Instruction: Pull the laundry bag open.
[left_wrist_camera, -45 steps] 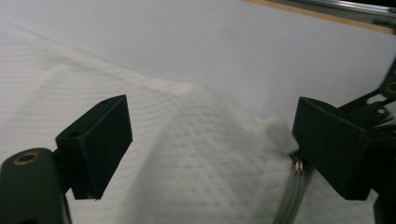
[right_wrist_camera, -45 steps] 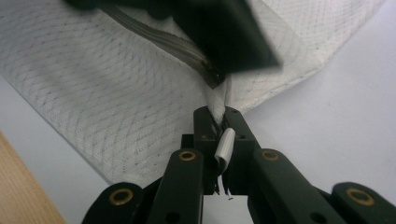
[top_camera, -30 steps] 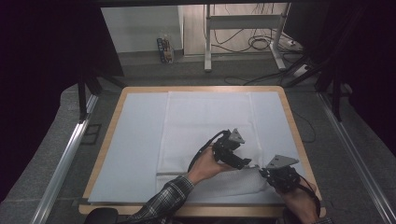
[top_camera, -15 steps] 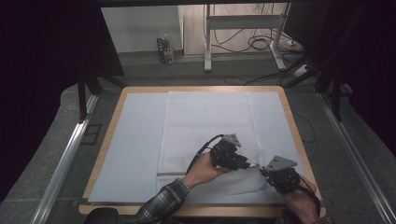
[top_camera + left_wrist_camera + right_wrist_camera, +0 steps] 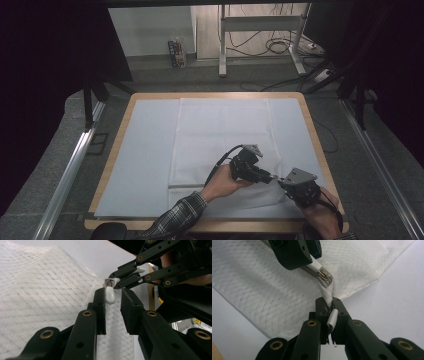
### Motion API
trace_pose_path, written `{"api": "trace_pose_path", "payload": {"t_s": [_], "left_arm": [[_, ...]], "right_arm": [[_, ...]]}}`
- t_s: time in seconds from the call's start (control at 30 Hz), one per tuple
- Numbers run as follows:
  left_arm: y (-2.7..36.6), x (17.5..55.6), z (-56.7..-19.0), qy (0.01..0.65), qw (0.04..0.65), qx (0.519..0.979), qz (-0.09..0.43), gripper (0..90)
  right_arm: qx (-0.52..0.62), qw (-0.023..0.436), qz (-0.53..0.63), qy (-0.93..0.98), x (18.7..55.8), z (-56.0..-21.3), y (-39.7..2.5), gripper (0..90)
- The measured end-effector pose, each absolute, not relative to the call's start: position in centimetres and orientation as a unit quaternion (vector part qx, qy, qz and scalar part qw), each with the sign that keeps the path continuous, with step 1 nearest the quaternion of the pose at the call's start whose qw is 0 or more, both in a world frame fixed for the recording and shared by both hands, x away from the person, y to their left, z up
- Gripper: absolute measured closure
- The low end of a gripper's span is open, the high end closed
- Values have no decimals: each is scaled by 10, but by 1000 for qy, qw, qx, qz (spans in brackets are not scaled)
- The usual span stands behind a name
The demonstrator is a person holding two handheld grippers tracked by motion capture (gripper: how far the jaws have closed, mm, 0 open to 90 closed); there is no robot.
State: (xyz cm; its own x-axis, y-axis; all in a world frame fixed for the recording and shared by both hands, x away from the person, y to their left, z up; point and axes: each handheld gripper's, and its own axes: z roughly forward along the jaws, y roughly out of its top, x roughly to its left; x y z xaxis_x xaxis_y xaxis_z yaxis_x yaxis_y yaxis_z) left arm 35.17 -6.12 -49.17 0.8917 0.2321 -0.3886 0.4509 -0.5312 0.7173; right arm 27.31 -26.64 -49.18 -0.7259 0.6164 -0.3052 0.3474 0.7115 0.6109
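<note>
Wooden-rimmed table point(image 5: 116, 145): right gripper point(image 5: 283, 181) fingers clamp white cloth point(image 5: 220, 135) corner; left gripper point(image 5: 270, 177) fingers parted.

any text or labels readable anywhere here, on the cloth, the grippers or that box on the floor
No text can be read in these pictures.
White cloth: woven diamond pattern, no print or tag in sight.
Left gripper and right gripper: black jaws with brass rivets, no markings visible.
Small box on the floor beyond the table: has coloured print, too small and blurred to read.
Yellow item at the edge of the left gripper view: blurred, unreadable.
</note>
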Motion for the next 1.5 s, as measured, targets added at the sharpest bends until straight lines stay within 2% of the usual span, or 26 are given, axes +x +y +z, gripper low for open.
{"api": "trace_pose_path", "payload": {"t_s": [0.57,0.77,0.9,1.3,1.5], "left_arm": [[-65,350,-493,203,435,872,-100,838],[-60,355,-498,194,441,866,-135,847],[-60,353,-501,188,442,869,-121,851],[-59,352,-499,186,436,874,-103,873],[-59,353,-498,186,436,873,-112,873]], "right_arm": [[270,250,273,889,273,-491,-267,826],[276,238,280,888,274,-491,-269,798],[275,233,277,891,275,-492,-268,786],[264,233,291,890,284,-488,-269,544],[231,232,296,897,290,-487,-263,535]]}}
